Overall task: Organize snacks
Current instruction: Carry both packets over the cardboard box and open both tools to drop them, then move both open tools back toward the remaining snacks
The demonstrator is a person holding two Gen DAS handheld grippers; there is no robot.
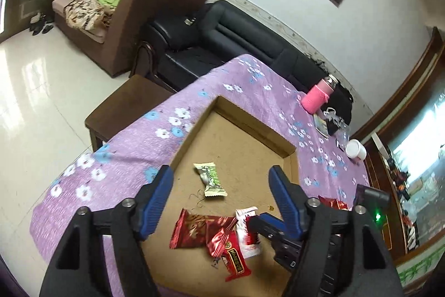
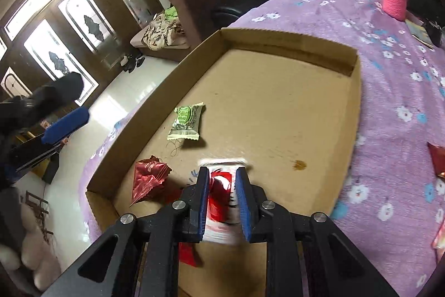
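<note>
Right wrist view shows the right gripper [image 2: 222, 196] at lower centre, its blue pads pinching a white-and-red snack packet [image 2: 222, 185] that hangs blurred just above the floor of the shallow cardboard tray [image 2: 292, 38], probably so it can be dropped with the others. A green-and-white packet [image 2: 185, 121] lies mid-tray and a dark red packet [image 2: 148, 180] sits lower left, near the tray's low wall. From the left wrist view, the left gripper [image 1: 219, 202] hovers over the same tray with fingers spread and nothing between them, red packets [image 1: 205, 233] lying loose beneath. More red packets [image 2: 439, 157] wait on the purple floral cloth [image 2: 389, 74] at the right edge, so sorting looks unfinished.
</note>
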